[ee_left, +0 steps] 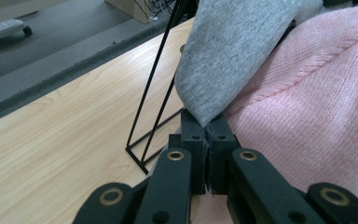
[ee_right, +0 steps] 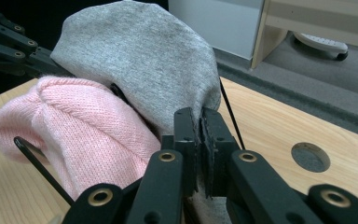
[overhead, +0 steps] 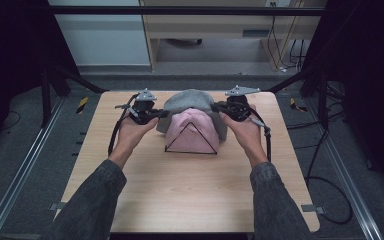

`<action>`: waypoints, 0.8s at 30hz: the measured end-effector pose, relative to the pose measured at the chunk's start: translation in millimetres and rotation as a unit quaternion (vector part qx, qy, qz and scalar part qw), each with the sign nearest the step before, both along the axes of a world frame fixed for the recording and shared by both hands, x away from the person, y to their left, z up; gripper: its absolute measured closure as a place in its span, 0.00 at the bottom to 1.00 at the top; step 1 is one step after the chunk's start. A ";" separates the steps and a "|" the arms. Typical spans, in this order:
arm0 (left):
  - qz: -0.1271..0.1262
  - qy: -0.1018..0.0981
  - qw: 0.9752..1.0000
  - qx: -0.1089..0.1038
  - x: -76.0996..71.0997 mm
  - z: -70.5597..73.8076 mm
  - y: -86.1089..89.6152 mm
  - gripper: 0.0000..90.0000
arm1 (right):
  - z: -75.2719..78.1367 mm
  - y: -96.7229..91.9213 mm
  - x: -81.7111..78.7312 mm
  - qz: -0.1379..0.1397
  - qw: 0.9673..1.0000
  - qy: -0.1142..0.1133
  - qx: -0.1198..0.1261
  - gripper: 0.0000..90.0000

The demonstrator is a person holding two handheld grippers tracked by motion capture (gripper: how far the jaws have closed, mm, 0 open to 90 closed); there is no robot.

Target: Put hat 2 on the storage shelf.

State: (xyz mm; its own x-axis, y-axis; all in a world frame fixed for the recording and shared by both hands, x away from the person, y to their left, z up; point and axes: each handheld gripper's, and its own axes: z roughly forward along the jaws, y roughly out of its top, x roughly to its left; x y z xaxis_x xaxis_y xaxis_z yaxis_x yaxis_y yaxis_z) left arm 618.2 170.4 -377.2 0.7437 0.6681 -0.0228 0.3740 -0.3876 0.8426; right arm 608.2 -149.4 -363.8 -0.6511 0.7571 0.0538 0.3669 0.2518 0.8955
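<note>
Grey knit beanie (overhead: 192, 102), draped over a pink knit beanie (overhead: 196, 131) on a black wire pyramid stand (overhead: 190, 138), sits at the far middle of the light wooden tabletop (overhead: 190, 195). Its rim runs left to right, the crown pointing up and away from the person. Left gripper (ee_left: 206, 133) has its jaws closed flat on the rim's left edge; right gripper (ee_right: 199, 126) has its jaws likewise pinched on the right edge. The hat lies between both hands, equally near each. Judged next: lifting both edges together, up the stand's axis, off the pink hat.
</note>
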 end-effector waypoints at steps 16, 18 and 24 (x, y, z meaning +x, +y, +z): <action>0.011 0.007 1.000 0.029 -4.5 -17.0 -2.5 0.98 | -10.2 3.7 -5.3 0.002 1.000 0.006 -0.017 0.95; 0.014 0.010 0.999 0.031 -4.1 -17.7 -2.8 0.98 | -12.3 3.6 -6.1 0.001 1.000 0.007 -0.020 0.95; 0.018 0.016 0.999 0.031 -4.0 -21.6 -3.5 0.97 | -17.5 3.1 -7.2 -0.001 1.000 0.013 -0.025 0.96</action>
State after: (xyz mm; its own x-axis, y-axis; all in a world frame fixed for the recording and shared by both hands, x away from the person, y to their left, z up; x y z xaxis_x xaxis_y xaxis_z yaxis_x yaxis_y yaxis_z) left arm 614.2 167.0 -398.9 0.7182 0.6958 -0.0033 0.4146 -0.4241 0.8051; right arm 600.9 -146.3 -381.2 -0.6482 0.7608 0.0326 0.3905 0.2954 0.8719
